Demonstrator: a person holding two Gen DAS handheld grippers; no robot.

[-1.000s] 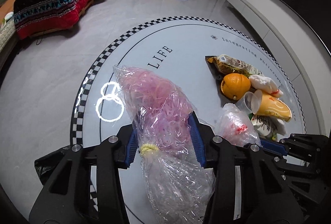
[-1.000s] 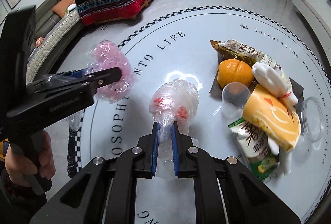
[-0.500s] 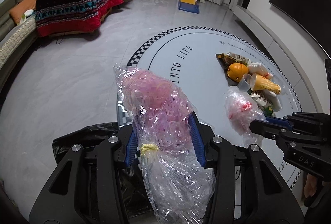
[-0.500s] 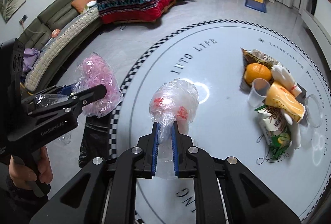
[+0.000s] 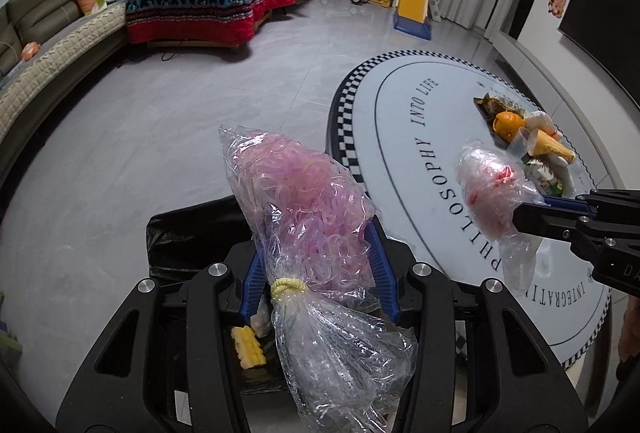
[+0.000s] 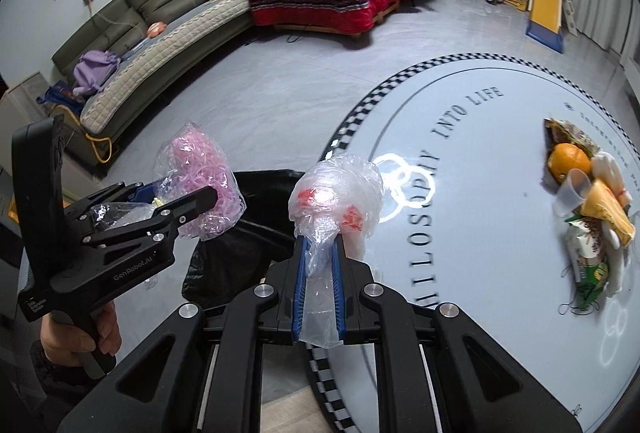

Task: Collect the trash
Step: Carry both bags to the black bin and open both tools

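Trash pile (image 6: 588,209) clearer from right wrist

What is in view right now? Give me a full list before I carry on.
Bag of rubber bands: 1, clear with pink, in left gripper.
Crumpled plastic bag: 1, clear with red, in right gripper.
Bin bag: 1, black, on floor below both grippers.
Trash pile: 1, mixed, on round table, far right.
Orange: 1, in the pile.
Plastic cup: 1, clear, in the pile.
Sofa: 1, green, left wall.
Toy slide: 1, yellow, far end.
Left gripper: jaws shut on bag of rubber bands.
Right gripper: jaws shut on crumpled plastic bag.
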